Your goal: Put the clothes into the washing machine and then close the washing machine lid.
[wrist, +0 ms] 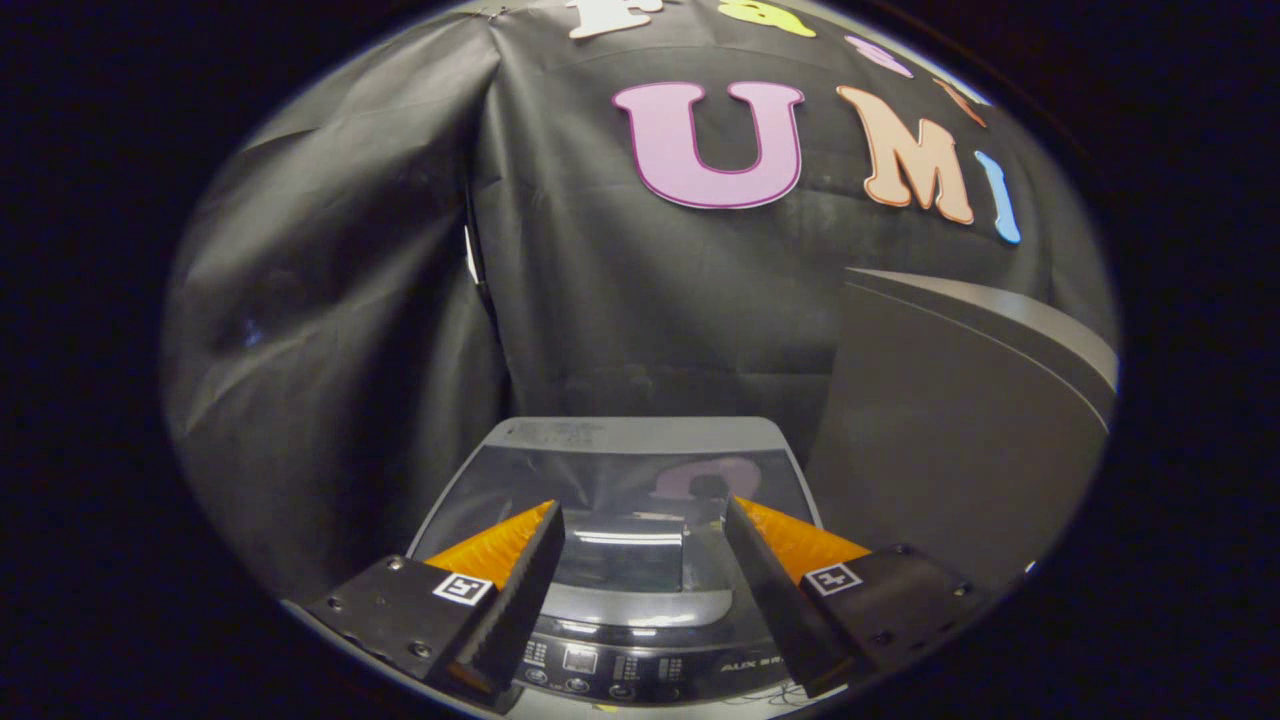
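Below the spread, empty gripper [640, 520], washing machine [640, 600], glossy dark glass lid [620, 480] shut, grey rim, black control panel [620, 670].

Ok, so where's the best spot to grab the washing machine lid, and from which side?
Probably the curved grey lip at the front edge of the lid, beside the control panel. The lid lies flat and shut, too smooth and wide to pinch elsewhere, so come from the panel side. The gripper hangs open above it, holding nothing.
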The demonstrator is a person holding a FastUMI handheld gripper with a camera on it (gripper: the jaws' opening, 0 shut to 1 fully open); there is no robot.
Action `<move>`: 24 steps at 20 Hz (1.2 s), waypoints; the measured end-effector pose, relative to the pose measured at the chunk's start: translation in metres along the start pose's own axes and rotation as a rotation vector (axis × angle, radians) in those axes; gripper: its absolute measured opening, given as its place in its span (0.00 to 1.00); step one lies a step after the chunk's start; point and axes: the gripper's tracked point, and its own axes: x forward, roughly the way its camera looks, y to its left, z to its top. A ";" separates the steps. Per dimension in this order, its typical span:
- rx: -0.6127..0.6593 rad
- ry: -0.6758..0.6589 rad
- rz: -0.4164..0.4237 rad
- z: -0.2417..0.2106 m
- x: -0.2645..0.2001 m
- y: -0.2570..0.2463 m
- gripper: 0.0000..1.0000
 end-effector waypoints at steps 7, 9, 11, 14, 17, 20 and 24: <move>0.012 -0.016 0.010 -0.015 -0.030 -0.001 0.98; 0.012 -0.033 0.009 -0.014 -0.042 -0.002 0.98; 0.010 -0.061 0.009 -0.016 -0.061 -0.005 0.98; 0.005 -0.088 0.013 -0.022 -0.085 -0.010 0.98; -0.009 -0.114 0.005 -0.026 -0.107 -0.015 0.97; 0.011 -0.124 -0.012 -0.035 -0.131 -0.025 0.97; 0.052 -0.142 -0.039 -0.039 -0.160 -0.038 0.97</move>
